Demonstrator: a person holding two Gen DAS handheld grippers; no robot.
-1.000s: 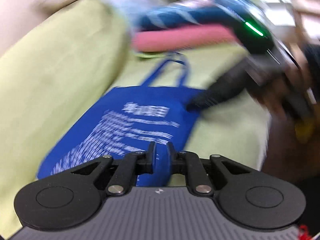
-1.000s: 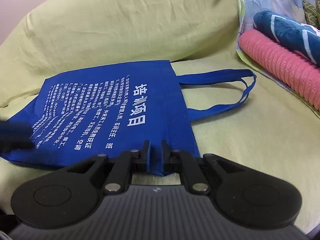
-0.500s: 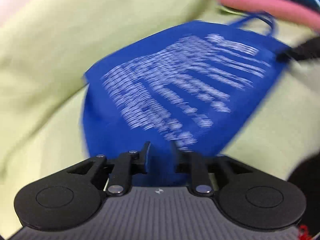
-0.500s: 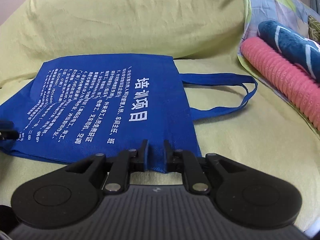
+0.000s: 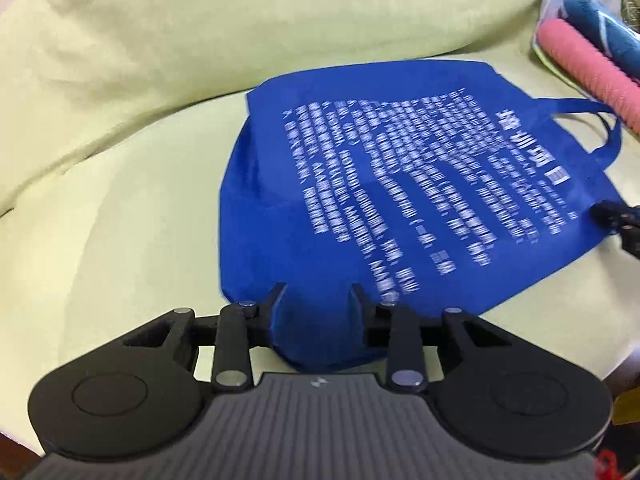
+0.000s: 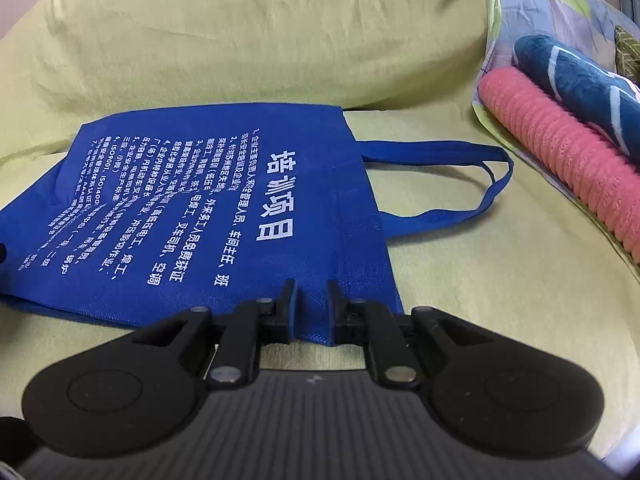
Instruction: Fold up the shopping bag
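Note:
A blue shopping bag (image 5: 400, 184) with white print lies flat on a yellow-green sofa seat (image 5: 132, 216). Its handles (image 6: 492, 184) point right, toward a pile of rolled cloths. My left gripper (image 5: 316, 294) is open, its fingers apart around the bag's near bottom corner, which lies loose between them. My right gripper (image 6: 310, 290) has its fingers close together, shut on the bag's near top corner (image 6: 316, 320) by the handles. In the left wrist view the right gripper (image 5: 616, 224) shows at the bag's right edge.
The sofa backrest (image 6: 240, 40) rises just behind the bag. To the right lie a pink ribbed roll (image 6: 560, 160) and a dark blue patterned towel (image 6: 580, 84) on a patchwork cloth (image 6: 540, 4). Bare seat shows left of the bag and in front of it.
My left gripper swung round to the bag's bottom corner and opened its fingers, letting go of the fabric. The bag has settled flatter. The right gripper barely moved.

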